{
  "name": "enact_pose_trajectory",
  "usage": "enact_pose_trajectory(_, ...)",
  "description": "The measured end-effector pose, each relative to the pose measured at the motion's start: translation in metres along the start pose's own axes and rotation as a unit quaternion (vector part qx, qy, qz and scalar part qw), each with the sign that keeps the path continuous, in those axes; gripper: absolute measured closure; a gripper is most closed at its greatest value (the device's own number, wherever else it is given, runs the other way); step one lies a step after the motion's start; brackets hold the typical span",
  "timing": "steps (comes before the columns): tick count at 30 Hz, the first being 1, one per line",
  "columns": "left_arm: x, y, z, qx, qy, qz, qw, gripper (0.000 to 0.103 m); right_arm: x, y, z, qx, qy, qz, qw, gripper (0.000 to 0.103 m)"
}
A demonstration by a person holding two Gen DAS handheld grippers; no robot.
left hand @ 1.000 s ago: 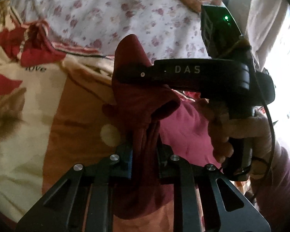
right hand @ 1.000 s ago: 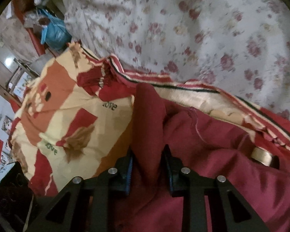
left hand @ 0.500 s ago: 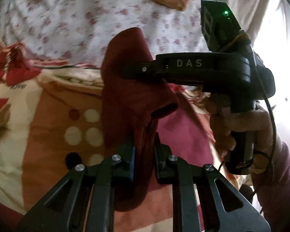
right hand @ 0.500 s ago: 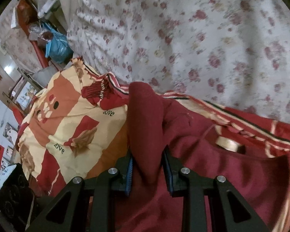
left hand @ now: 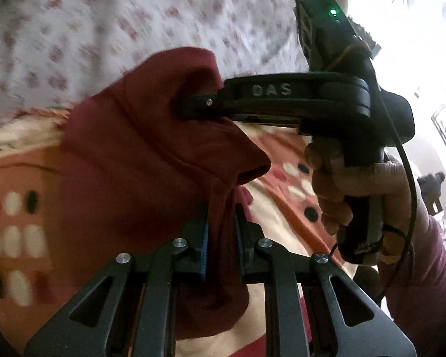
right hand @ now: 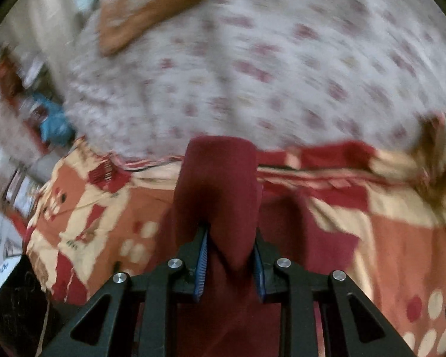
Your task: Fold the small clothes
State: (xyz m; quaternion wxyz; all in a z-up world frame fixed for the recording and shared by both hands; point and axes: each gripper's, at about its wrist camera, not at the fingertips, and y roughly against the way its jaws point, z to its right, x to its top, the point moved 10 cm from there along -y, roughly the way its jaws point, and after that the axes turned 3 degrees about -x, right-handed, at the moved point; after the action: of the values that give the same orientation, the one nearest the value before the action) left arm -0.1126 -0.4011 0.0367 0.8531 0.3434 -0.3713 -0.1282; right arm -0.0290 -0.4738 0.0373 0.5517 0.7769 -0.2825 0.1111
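Note:
A small dark red garment [left hand: 139, 160] hangs in the air above the bed, held by both grippers. My left gripper [left hand: 221, 238] is shut on a bunched edge of it at the bottom of the left wrist view. My right gripper [left hand: 193, 108] comes in from the right there, held by a hand, its tips buried in an upper fold of the garment. In the right wrist view my right gripper [right hand: 230, 255] is shut on the red garment [right hand: 220, 190], which drapes over and between the fingers. Both views are blurred.
Below lies an orange, cream and red patterned blanket [right hand: 104, 217] with dots [left hand: 17, 238]. Behind it is a white quilt with small red flowers [right hand: 267, 68]. Room clutter with a blue bag [right hand: 51, 122] shows at the left; a bright window [left hand: 401, 15] at the right.
Both grippers have lifted the red garment higher off the blanket and swung toward the flowered quilt. The grips have not changed. The frames are now blurred from motion.

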Motion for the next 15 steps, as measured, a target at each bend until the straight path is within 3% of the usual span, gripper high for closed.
enact_pose_trajectory(3, -0.011, -0.037, 0.002, 0.019, 0.000, -0.028, 0.9994, 0.090, -0.017, -0.024, 0.037, -0.026, -0.033, -0.021, 0.999, 0.079)
enact_pose_trajectory(5, -0.016, -0.044, 0.000, 0.031, 0.005, -0.042, 0.9986, 0.088, -0.027, -0.038, 0.052, -0.018, -0.060, -0.029, 0.998, 0.079)
enact_pose_trajectory(7, -0.016, -0.033, 0.003, 0.019, 0.008, -0.045, 0.9988, 0.076, -0.028, -0.033, 0.057, 0.004, -0.084, -0.021, 0.996, 0.075)
enact_pose_trajectory(9, -0.018, -0.009, 0.008, 0.001, 0.001, -0.042, 0.9991, 0.055, -0.027, -0.017, 0.058, -0.006, -0.087, -0.010, 0.996, 0.054)
enact_pose_trajectory(11, -0.019, 0.022, 0.004, 0.012, -0.015, -0.013, 0.9997, 0.047, -0.030, 0.007, 0.053, -0.024, -0.068, 0.005, 0.997, 0.054)
enact_pose_trajectory(15, -0.019, 0.054, -0.028, 0.070, -0.019, 0.018, 0.9972, 0.046, -0.039, 0.039, 0.015, -0.005, -0.016, 0.026, 1.000, 0.054)
